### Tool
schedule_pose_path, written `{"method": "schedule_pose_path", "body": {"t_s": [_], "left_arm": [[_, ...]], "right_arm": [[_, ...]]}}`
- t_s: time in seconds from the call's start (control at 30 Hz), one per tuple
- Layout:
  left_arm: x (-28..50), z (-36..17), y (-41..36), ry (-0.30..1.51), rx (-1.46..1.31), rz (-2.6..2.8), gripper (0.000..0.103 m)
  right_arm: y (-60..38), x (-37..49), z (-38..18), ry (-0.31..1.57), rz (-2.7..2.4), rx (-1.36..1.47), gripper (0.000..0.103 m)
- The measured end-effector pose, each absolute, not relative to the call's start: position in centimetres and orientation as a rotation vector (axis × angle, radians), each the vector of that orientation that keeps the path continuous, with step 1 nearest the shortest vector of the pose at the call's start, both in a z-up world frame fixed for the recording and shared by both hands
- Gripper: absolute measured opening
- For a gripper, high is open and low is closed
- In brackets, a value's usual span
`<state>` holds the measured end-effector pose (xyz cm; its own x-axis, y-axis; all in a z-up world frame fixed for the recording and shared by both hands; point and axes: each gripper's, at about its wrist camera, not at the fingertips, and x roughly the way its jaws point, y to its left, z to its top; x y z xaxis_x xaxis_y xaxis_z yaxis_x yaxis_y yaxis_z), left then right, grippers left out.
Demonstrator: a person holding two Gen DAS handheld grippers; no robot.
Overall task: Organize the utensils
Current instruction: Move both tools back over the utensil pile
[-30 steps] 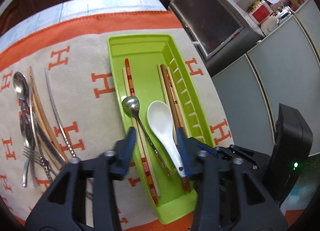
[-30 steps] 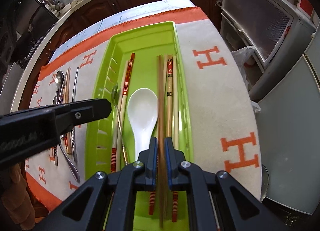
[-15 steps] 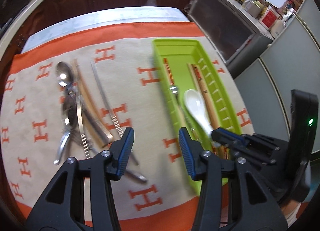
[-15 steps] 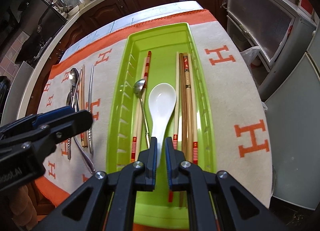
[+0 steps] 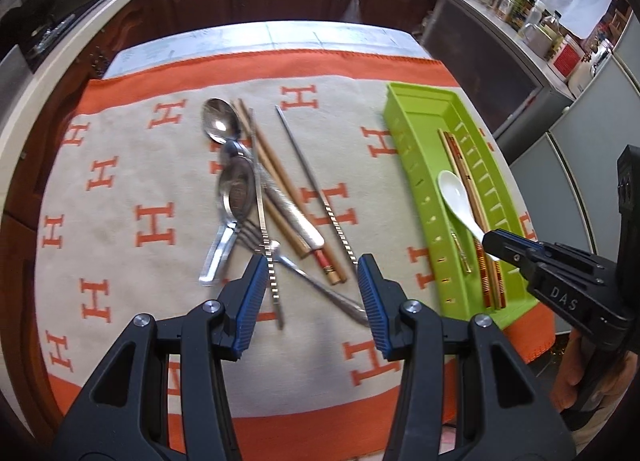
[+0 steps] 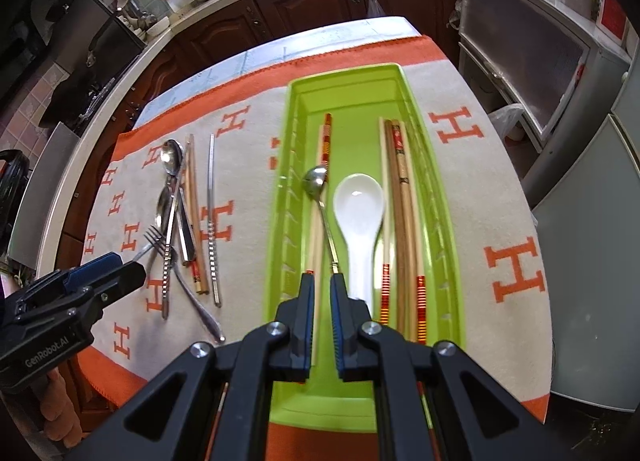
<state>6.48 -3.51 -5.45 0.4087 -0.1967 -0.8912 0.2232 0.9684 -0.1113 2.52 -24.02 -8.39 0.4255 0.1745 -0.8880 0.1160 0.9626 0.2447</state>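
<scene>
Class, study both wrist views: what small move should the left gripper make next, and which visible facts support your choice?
Probably lower the left gripper onto one piece in the loose pile, likely the fork. Its jaws stand open and empty just above the cloth, where spoons, chopsticks and the fork lie unsorted, while the green tray already holds a white spoon.

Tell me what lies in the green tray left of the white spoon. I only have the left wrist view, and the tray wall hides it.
Observer: A small metal spoon lies in the green tray, just left of the white spoon.
Operator: Anything past it?
Observer: A red-banded chopstick pair lies along the tray's left wall.
Operator: Is the right gripper holding anything?
Observer: No. The right gripper is nearly closed on nothing, above the tray's near end.
</scene>
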Motion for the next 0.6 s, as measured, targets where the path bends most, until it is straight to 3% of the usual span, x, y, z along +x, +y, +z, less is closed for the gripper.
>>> {"method": "schedule_pose_path", "body": {"t_s": [0.6], "left_arm": [[8.1, -4.2, 6.3, 1.111, -0.034, -0.193, 0.043]], "right_arm": [[-17.0, 5.9, -6.6, 1.156, 0.179, 0.218, 0.008]]}}
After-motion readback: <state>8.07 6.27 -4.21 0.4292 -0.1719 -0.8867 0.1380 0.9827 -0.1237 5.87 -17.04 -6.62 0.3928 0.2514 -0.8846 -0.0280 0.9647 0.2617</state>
